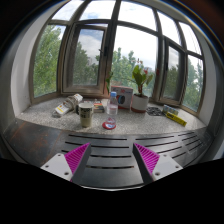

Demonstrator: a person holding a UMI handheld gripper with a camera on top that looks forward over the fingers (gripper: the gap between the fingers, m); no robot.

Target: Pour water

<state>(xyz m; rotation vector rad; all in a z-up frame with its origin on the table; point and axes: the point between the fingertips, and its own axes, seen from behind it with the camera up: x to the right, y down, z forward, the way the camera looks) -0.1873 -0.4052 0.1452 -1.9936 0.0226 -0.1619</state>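
Note:
My gripper [112, 156] is open, its two magenta pads [76, 155] wide apart with nothing between them. It hovers over a dark slatted surface [112, 150]. Well beyond the fingers, on a stone windowsill [50, 118], stands a clear glass cup [109, 118]. A dark metal can [86, 113] is just left of the cup. A pale bottle [68, 104] lies on its side further left.
A white box [122, 97] and a potted plant [141, 90] sit behind the cup against the bay window [110, 50]. A yellow object [176, 118] and a small dark item [155, 109] lie at the sill's right.

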